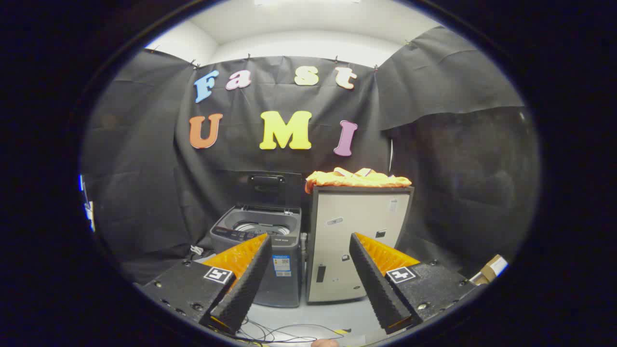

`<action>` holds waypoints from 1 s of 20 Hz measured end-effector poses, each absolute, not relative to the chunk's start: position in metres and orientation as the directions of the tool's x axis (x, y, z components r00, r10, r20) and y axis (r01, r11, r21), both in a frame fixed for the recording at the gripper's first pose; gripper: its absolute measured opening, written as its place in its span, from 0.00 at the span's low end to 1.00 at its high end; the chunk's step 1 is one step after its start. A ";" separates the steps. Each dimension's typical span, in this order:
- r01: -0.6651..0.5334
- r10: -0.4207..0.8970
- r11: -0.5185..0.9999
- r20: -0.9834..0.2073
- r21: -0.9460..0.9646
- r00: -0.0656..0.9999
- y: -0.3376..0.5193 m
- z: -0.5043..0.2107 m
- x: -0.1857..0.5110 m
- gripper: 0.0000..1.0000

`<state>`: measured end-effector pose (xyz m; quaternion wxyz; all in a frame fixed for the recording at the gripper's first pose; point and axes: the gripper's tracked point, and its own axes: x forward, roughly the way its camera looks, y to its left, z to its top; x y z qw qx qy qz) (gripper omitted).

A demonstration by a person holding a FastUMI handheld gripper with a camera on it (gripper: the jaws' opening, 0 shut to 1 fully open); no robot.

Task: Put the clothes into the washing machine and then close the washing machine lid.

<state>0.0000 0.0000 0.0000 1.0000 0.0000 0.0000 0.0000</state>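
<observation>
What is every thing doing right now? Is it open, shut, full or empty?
Washer: lid up, tub open, no clothes seen inside.
Clothes: piled on top of the cabinet, untouched.
Cabinet: door shut, standing right beside the washer.
Hand-held gripper: open, fingers apart, holding nothing, well short of both.

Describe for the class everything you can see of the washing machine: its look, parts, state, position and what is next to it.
The small grey top-loading washing machine stands upright on the pale floor against the black cloth wall. Its dark lid, with a handle near the top, is raised, showing the round drum opening with a pale ribbed rim. A dark control strip runs along the front edge, and a blue label sits on the front panel. A beige metal cabinet bearing orange clothes stands close beside it. The open tool is short of it, holding nothing.
</observation>
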 end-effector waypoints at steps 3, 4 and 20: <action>-0.002 0.002 1.000 0.008 0.010 1.000 0.000 0.003 0.000 1.00; -0.006 0.006 1.000 0.010 0.010 1.000 0.001 0.004 0.001 1.00; -0.029 0.029 1.000 0.026 0.002 0.999 -0.004 0.016 0.007 1.00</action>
